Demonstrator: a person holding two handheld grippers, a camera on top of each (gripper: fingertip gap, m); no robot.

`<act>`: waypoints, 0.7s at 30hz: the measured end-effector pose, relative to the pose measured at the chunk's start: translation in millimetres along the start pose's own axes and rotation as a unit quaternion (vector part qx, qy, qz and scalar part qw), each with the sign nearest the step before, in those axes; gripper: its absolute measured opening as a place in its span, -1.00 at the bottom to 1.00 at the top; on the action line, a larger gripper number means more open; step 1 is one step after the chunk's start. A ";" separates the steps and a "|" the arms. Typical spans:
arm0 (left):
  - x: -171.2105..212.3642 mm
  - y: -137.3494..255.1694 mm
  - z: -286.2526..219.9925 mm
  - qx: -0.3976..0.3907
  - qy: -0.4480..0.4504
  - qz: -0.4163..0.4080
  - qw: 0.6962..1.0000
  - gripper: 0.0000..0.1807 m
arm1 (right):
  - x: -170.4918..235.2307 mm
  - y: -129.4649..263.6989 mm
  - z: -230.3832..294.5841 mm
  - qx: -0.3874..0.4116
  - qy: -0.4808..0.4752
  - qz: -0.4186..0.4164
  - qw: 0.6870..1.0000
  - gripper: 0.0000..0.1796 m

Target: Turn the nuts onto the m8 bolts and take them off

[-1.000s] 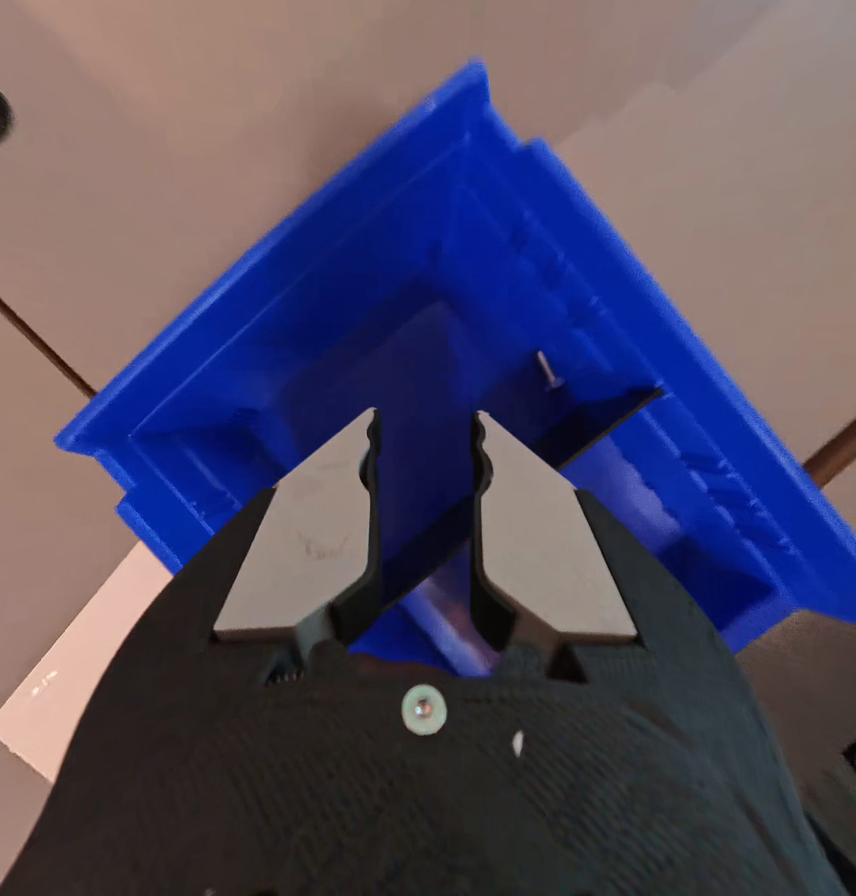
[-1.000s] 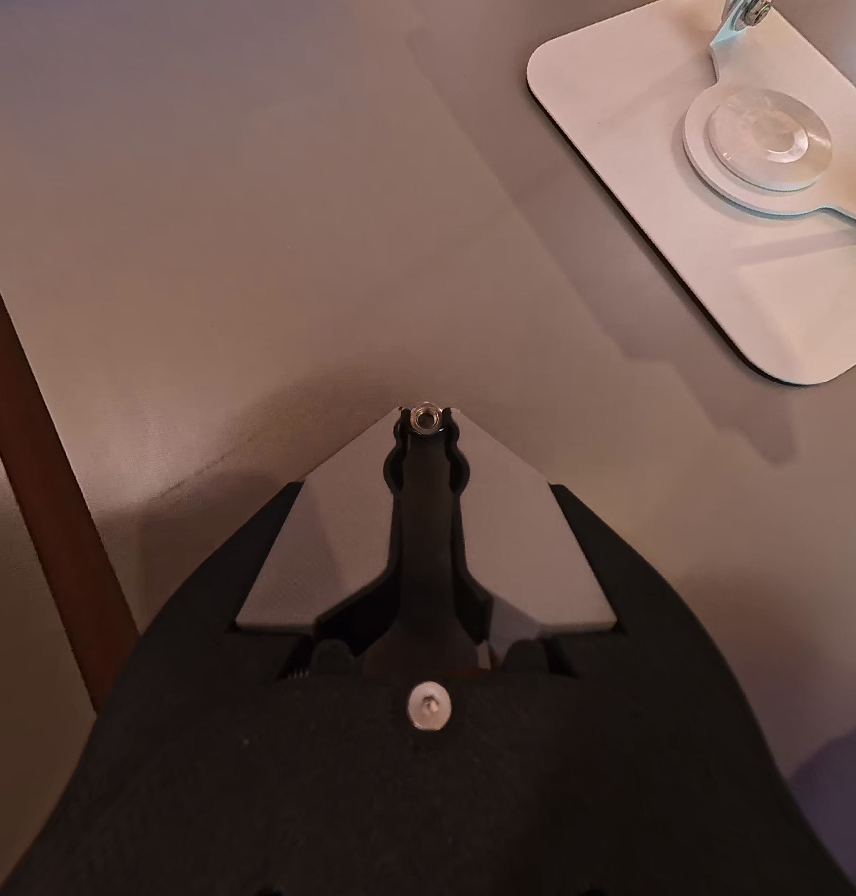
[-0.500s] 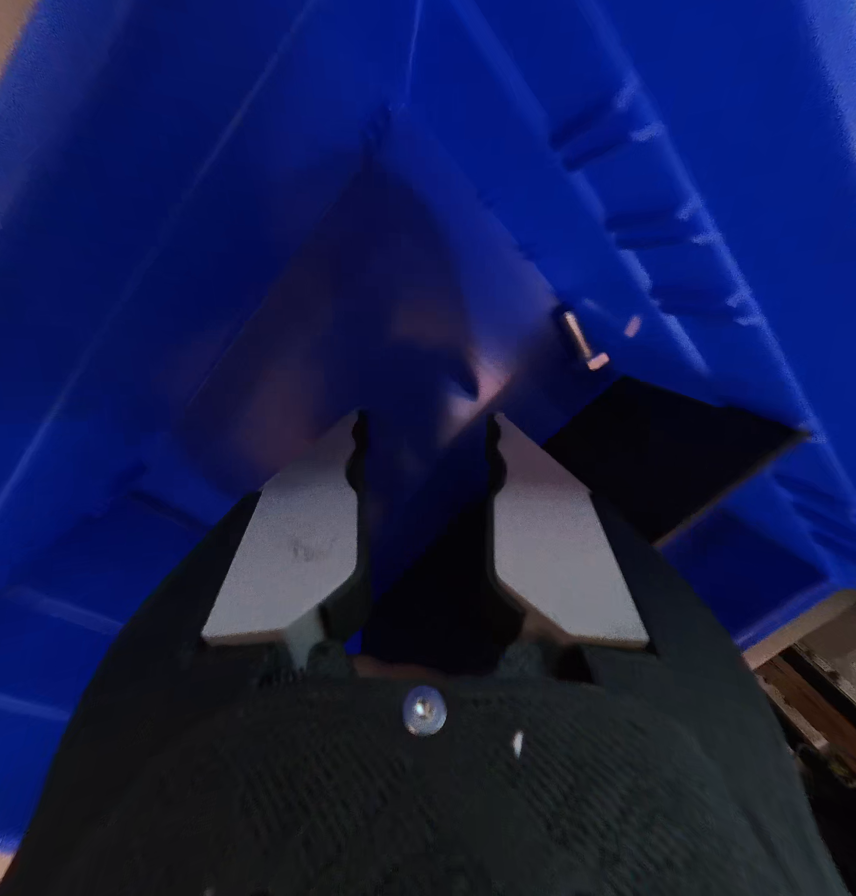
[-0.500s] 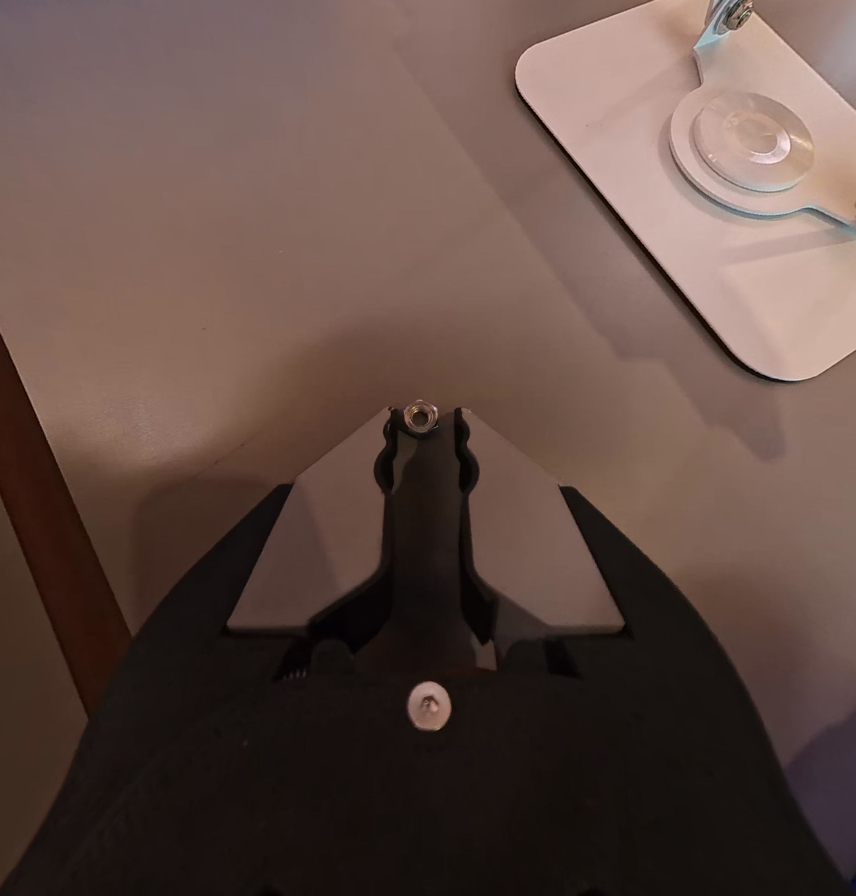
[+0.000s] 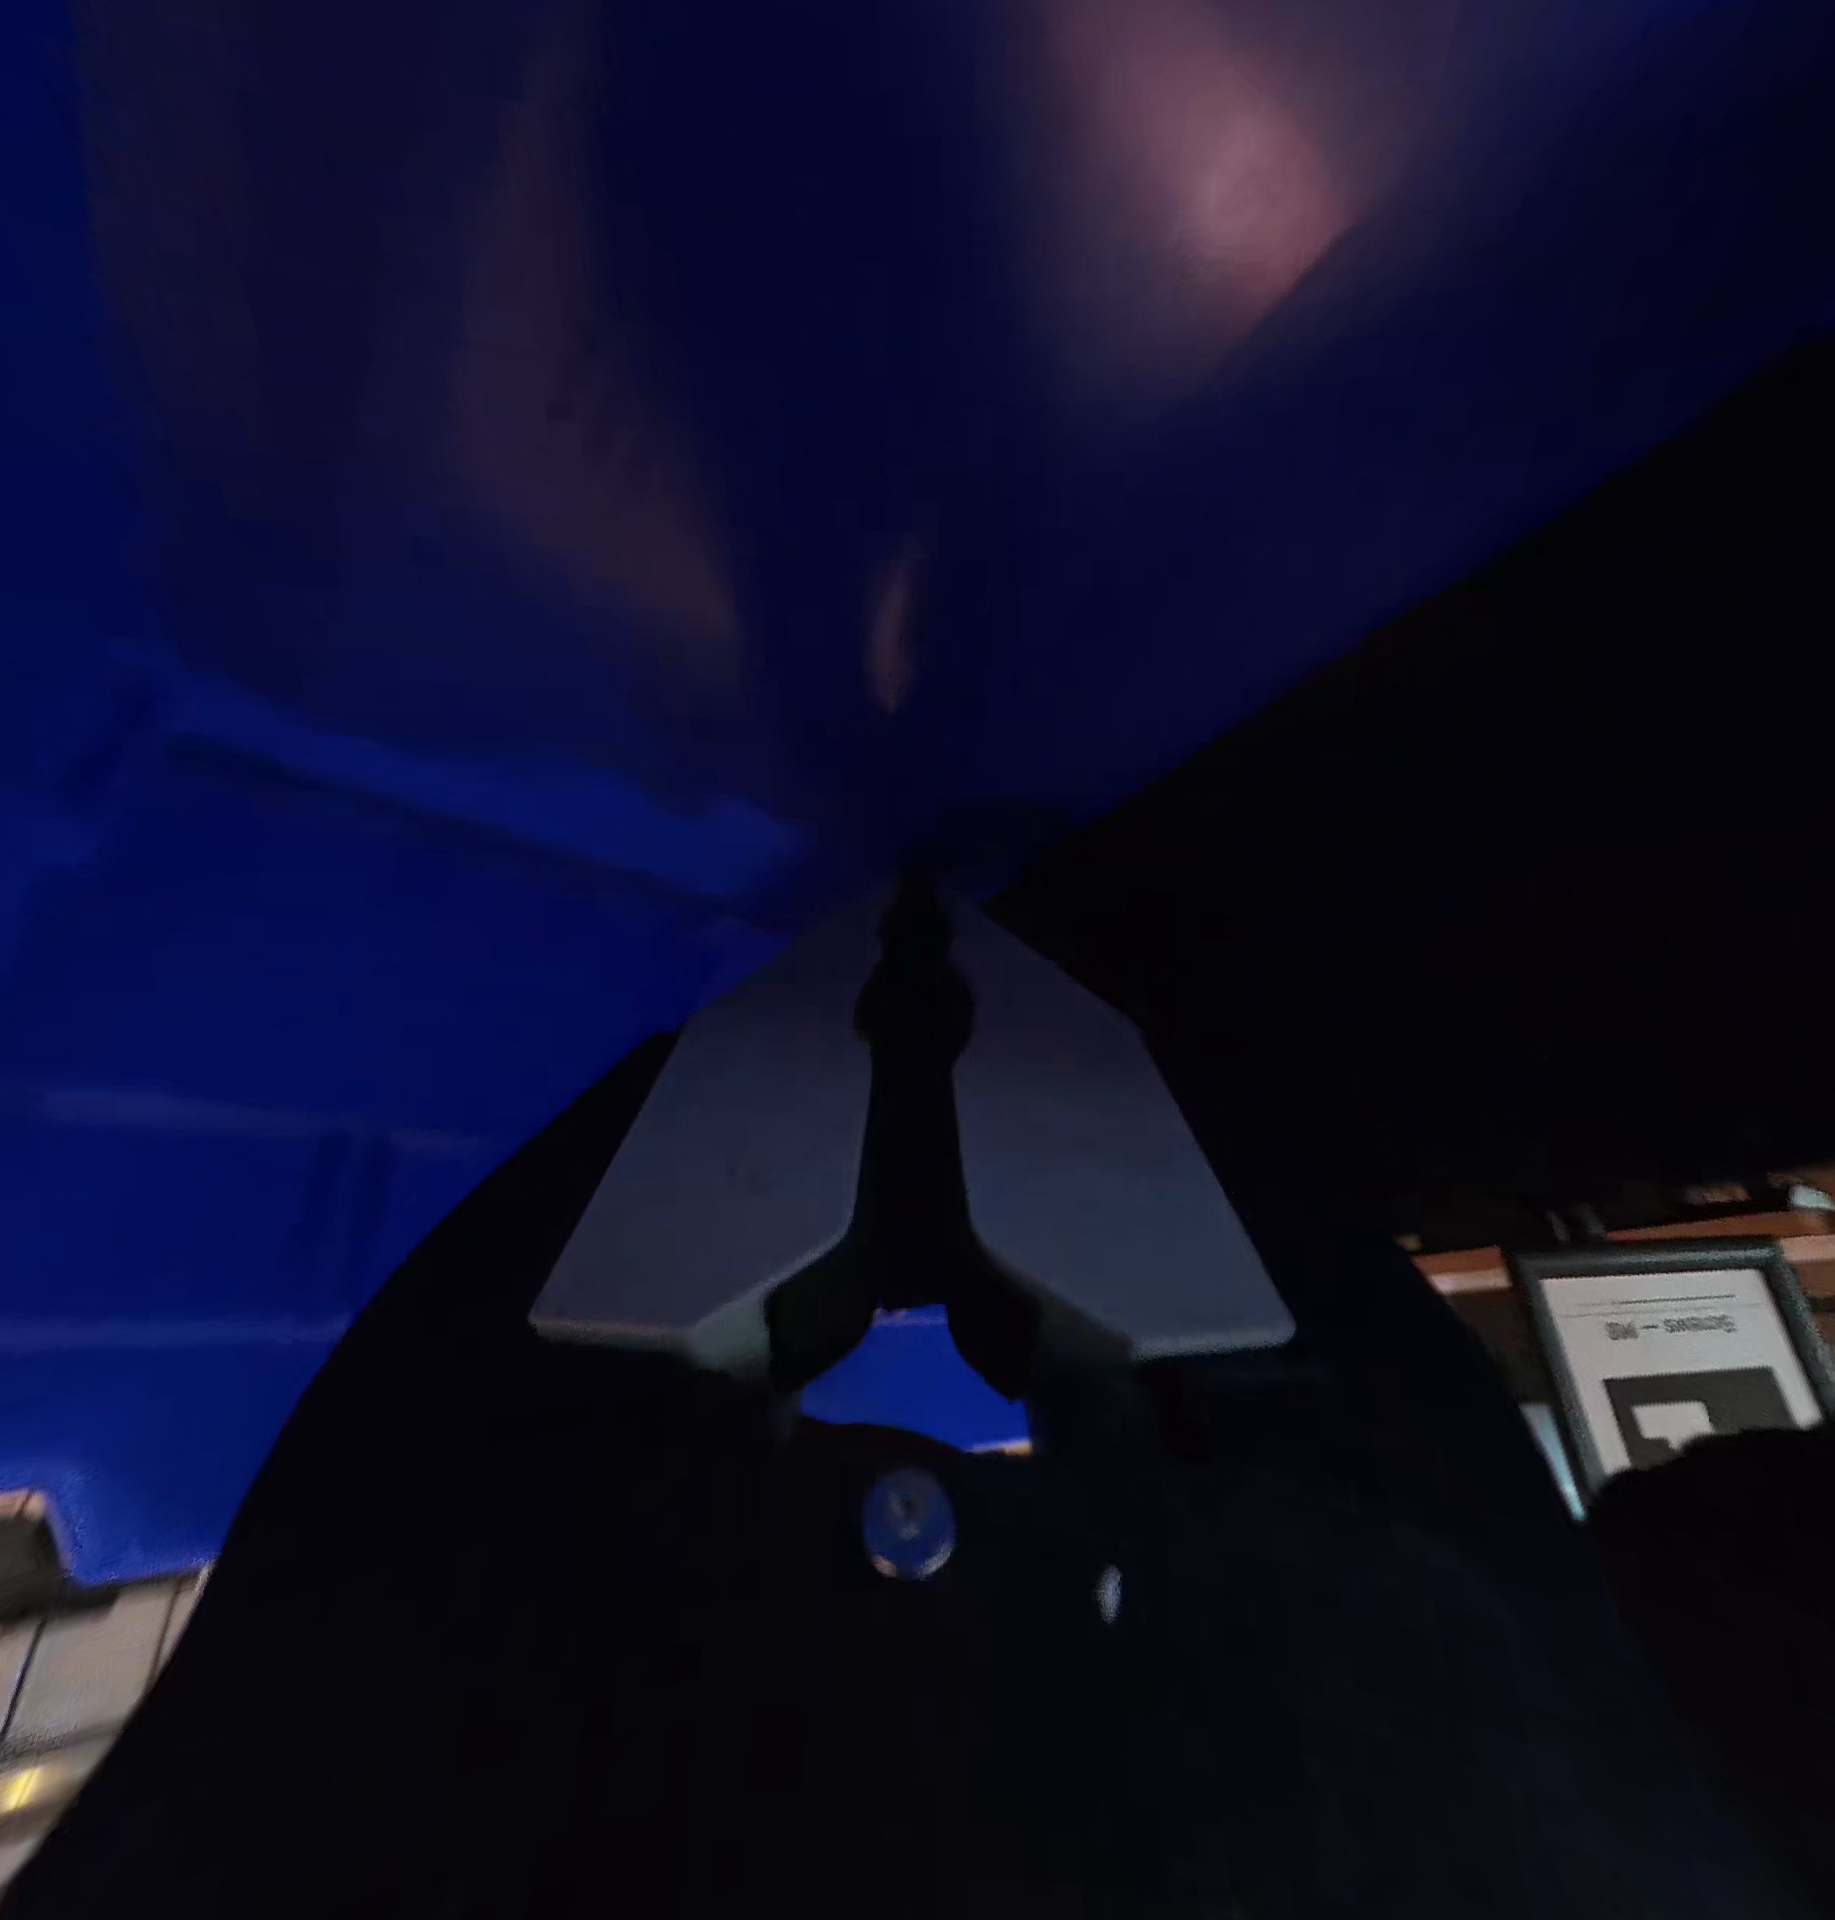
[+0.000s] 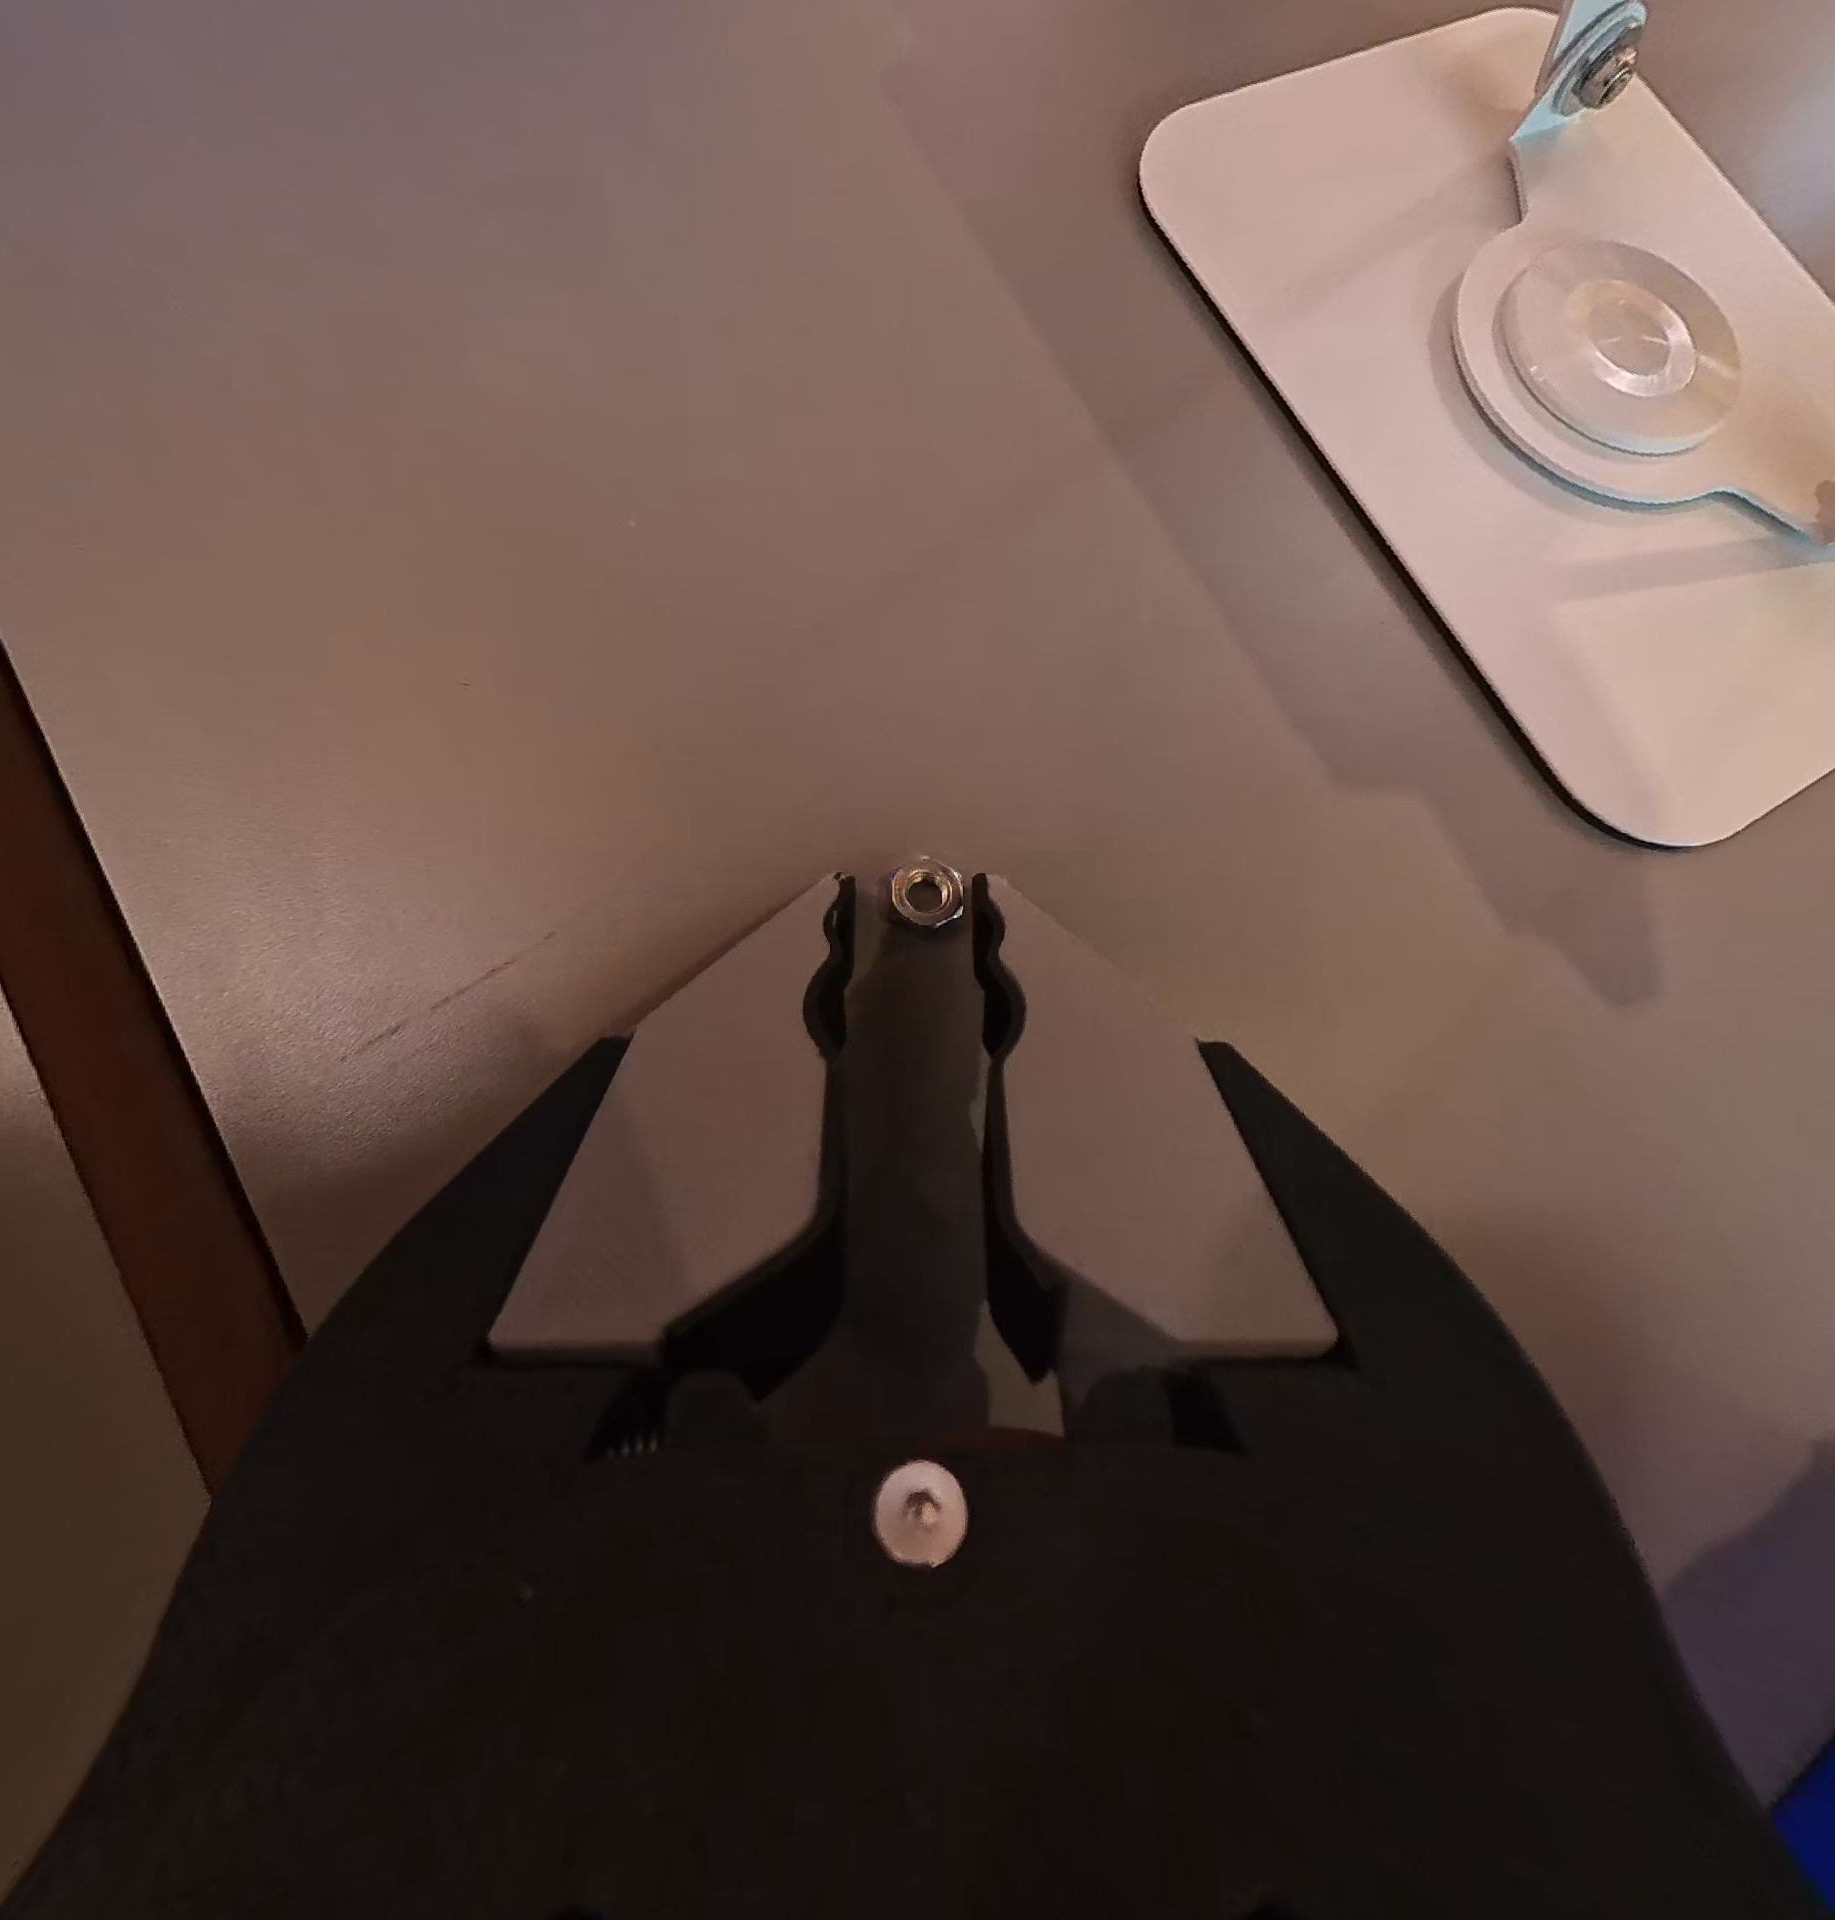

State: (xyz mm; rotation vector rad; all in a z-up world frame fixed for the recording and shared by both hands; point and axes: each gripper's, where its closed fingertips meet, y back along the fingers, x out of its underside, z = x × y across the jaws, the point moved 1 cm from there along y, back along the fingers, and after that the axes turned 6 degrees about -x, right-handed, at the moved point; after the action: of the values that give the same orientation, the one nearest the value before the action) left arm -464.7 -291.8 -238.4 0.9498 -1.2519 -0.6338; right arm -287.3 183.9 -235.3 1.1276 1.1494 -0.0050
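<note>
The right gripper (image 6: 911,883) is hovering with its jaws spread either side of the nut (image 6: 923,894), which is lying flat on the grey table (image 6: 580,468), neither tip touching it. The left gripper (image 5: 918,914) is reaching deep into the blue bin (image 5: 373,727), jaws looking nearly pressed together; whether they are pinching a bolt is too dark and blurred to tell. This is probably the fetching step, and next the right jaws need closing squarely on the nut's flats

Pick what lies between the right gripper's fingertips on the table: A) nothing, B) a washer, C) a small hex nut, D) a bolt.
C: a small silver hex nut lies on the table between the right gripper tips, with gaps on both sides.
</note>
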 end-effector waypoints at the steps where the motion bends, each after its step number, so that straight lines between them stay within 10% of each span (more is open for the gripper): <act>1: 10.7 -5.6 7.9 -0.021 0.006 0.026 0.999 -1.00 | -0.8 0.6 -0.1 0.000 -0.001 -0.002 1.000 -0.79; 11: 31.6 -20.3 16.8 -0.059 -0.019 0.046 0.997 -1.00 | -4.3 2.8 1.3 0.001 0.002 -0.008 1.000 -0.80; 21: -65.2 41.1 -62.7 0.150 -0.129 -0.236 0.951 -1.00 | -6.2 3.3 2.8 0.001 0.004 -0.012 1.000 -0.82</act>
State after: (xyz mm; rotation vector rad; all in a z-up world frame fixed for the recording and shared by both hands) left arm -422.8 -201.8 -237.4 1.4820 -1.3854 -0.9844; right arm -286.5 180.3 -228.7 1.1173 1.1705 -0.0198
